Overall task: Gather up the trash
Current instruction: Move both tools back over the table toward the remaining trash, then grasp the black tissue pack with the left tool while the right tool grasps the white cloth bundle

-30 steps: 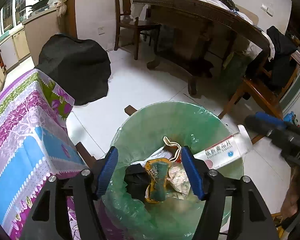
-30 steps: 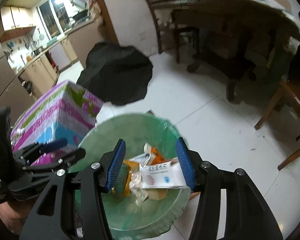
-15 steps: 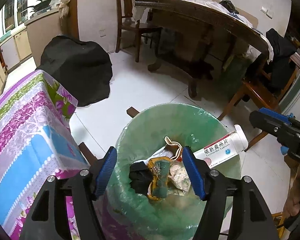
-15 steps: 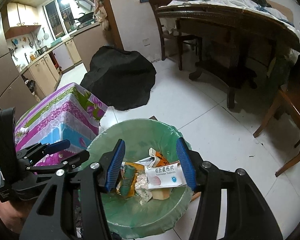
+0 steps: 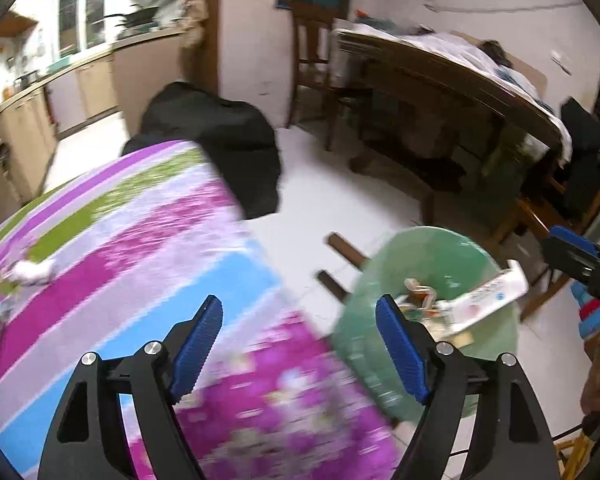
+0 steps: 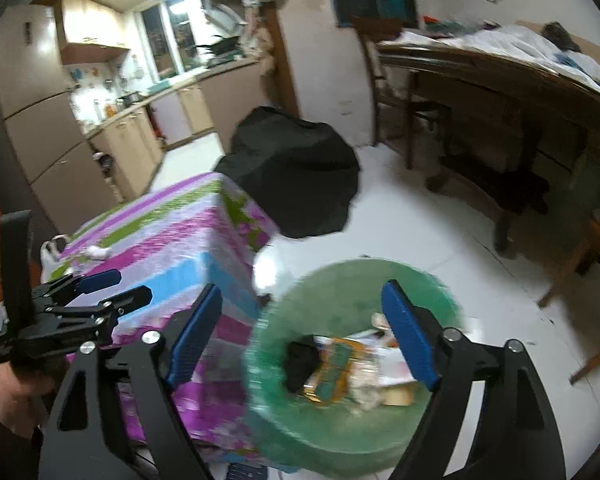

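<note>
A bin lined with a green bag (image 5: 440, 256) (image 6: 340, 276) stands on the floor beside a table under a striped floral cloth (image 5: 140, 260) (image 6: 180, 240). In the bin lie a white medicine box (image 5: 488, 300), a yellow-green wrapper (image 6: 332, 364) and a black scrap (image 6: 300, 360). A crumpled white wad (image 6: 98, 252) (image 5: 32, 270) lies on the cloth. My left gripper (image 5: 298, 320) (image 6: 128, 286) hangs over the table's corner, its jaws opening with nothing between them. My right gripper (image 6: 302, 308) (image 5: 576, 256) is above the bin's left rim, jaws also opening and empty.
A black heap (image 6: 300, 184) lies on the white floor behind the table. A large wooden dining table (image 6: 500, 80) and chairs (image 5: 560, 216) fill the right side. Kitchen cabinets (image 6: 120, 148) run along the far left. A white plastic bag (image 6: 50, 256) sits at the cloth's far edge.
Both views have swung left, off the bin and toward the cloth-covered table, and risen a little. Both pairs of jaws stand wider than before. The trash in the bin lies as it did.
</note>
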`<state>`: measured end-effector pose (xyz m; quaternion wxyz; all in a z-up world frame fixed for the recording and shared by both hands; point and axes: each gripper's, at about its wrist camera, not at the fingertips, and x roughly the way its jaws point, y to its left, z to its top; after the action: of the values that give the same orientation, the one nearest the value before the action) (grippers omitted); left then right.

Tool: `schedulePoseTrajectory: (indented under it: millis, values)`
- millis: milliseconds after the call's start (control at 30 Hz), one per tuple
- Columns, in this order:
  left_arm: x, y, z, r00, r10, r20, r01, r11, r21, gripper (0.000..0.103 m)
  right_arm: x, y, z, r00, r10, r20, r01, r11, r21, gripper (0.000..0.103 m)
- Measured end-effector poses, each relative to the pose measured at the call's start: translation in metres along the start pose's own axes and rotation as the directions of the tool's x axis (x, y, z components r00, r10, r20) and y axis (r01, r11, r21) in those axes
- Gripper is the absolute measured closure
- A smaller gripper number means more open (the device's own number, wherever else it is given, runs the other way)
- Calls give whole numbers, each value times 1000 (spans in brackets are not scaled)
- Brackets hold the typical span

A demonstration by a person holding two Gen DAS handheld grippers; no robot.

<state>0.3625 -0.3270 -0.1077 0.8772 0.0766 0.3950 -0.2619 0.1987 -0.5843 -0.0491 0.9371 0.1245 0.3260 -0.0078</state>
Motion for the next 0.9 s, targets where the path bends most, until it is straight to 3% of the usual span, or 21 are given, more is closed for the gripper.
schedulePoseTrajectory:
  millis: [233,500,600,733,900]
  values:
    - [-41,124,-22,991,134,2,-133,985,-110,21,28,82,-3,989,143,-43,-147,983,-114,16]
    - [-90,283,-56,952,305,-30,-303,922,-242,20,69,182,-7,955,269,-127,-292,931,-219,15]
    - [-109,326,-67,938,344,-38,-341,898,-279,19,81,212,-6,944,297,-147,-326,912,-251,15]
    - [-126,361,-77,929,368,-46,-364,884,-293,18,100,256,-5,933,316,-174,-356,885,-300,15]
    - [-128,376,-85,933,356,-55,-358,897,-260,17,123,305,-3,913,344,-217,-403,841,-361,15]
